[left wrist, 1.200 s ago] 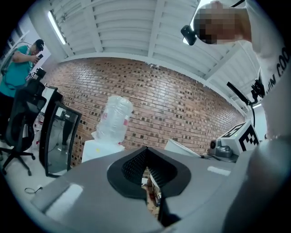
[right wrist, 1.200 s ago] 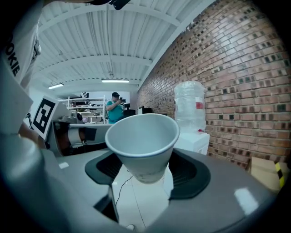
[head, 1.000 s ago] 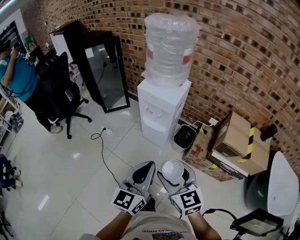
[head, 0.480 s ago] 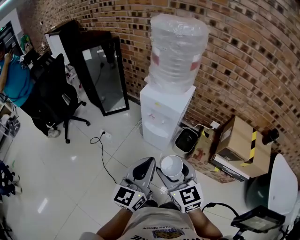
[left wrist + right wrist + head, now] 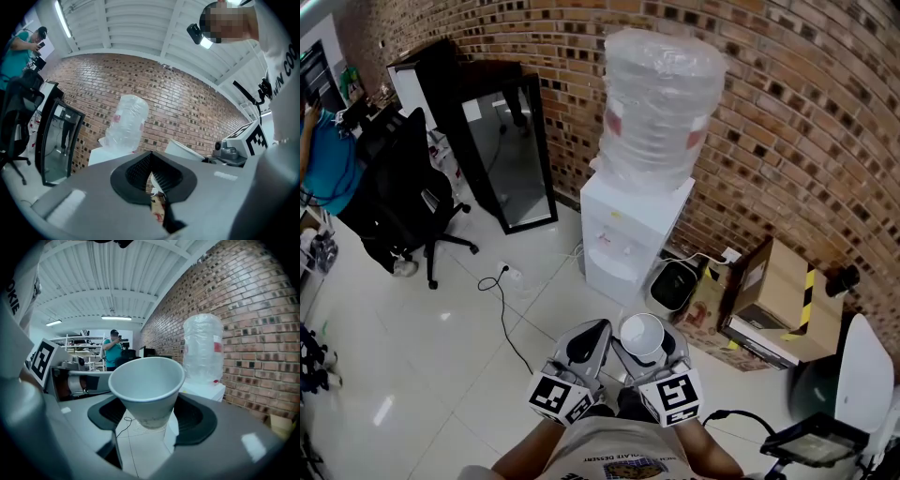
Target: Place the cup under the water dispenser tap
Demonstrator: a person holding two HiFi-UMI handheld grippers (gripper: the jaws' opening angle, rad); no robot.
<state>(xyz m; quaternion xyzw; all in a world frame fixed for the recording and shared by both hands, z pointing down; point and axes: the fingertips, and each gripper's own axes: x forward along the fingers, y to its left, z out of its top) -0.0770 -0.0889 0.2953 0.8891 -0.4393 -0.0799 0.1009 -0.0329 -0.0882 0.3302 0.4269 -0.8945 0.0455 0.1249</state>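
A white paper cup (image 5: 642,335) stands upright and empty between the jaws of my right gripper (image 5: 645,346), which is shut on its lower part; the right gripper view shows the cup (image 5: 146,389) close up. My left gripper (image 5: 585,347) is beside it on the left, shut with nothing held, its pads (image 5: 140,169) meeting. The white water dispenser (image 5: 630,234) with a wrapped bottle (image 5: 662,103) on top stands ahead against the brick wall, with its tap recess (image 5: 614,251) facing me. Both grippers are well short of it, over the floor.
A black office chair (image 5: 403,202) and a black-framed mirror (image 5: 502,155) stand to the left. A cable (image 5: 502,286) lies on the tiles. Right of the dispenser are a small black-and-white appliance (image 5: 673,281) and cardboard boxes (image 5: 773,286). A person in teal (image 5: 323,159) is far left.
Both grippers have moved forward toward the dispenser, which now looks nearer. The cup stays held in the right gripper; the left stays shut.
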